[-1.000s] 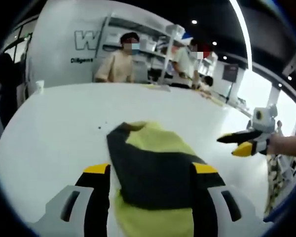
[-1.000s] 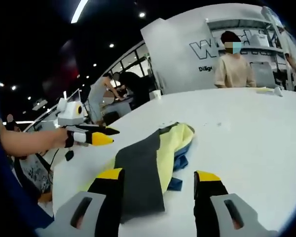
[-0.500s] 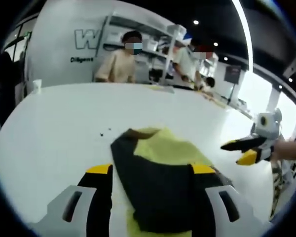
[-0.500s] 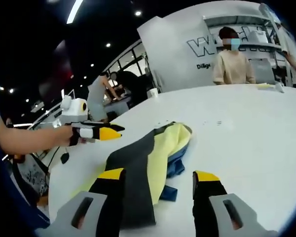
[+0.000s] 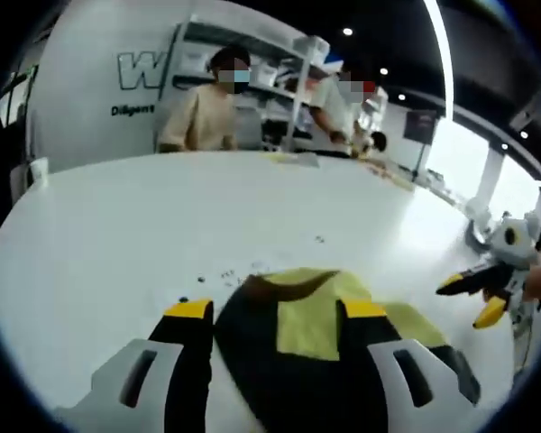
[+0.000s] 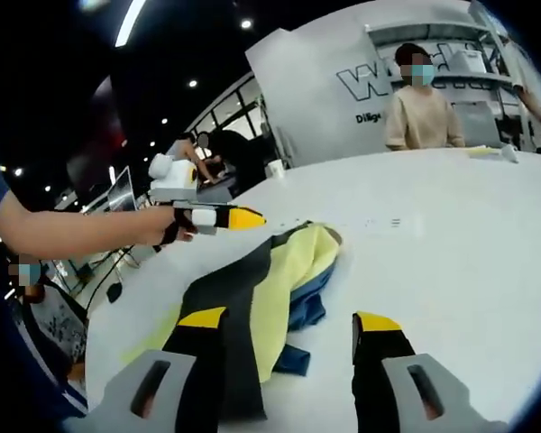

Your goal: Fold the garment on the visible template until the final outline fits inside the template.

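The left gripper (image 5: pixel 275 311) hangs low over the garment (image 5: pixel 316 361) with jaws spread wide, gripping nothing. The garment, dark grey and yellow with a blue layer beneath, lies bunched on the white table (image 5: pixel 117 225); no template outline is discernible. In its own view the right gripper (image 6: pixel 288 320) stands open and empty just beside the cloth's blue edge. To fold well, I would have each gripper pinch an outer corner cleanly, then lift together so the layers don't drag.

White table (image 5: pixel 117 225), crumpled yellow-and-dark garment (image 6: pixel 252 289) on it
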